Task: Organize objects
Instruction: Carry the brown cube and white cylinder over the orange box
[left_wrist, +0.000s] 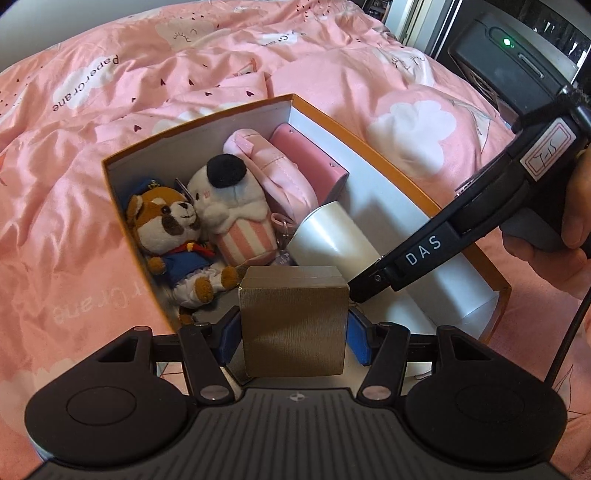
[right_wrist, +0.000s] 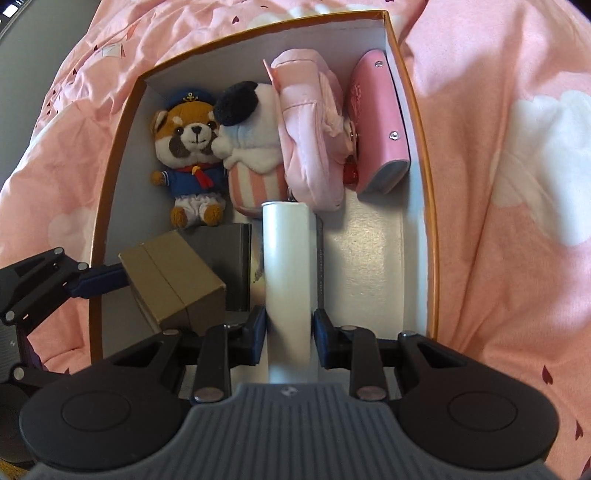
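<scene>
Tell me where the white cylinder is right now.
The white cylinder is clamped in the right gripper over the orange box, right of the tan box.

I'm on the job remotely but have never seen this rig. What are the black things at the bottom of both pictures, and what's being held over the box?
These are two handheld grippers, one in each of a person's hands, each with a fisheye camera looking along its fingers. In the left wrist view the left gripper clamps a small tan box. In the right wrist view the right gripper clamps a white tube. Both hang over an open orange-rimmed box on a pink bedspread. Inside lie a sailor plush, a popcorn plush, a pink pouch and a pink case.
</scene>
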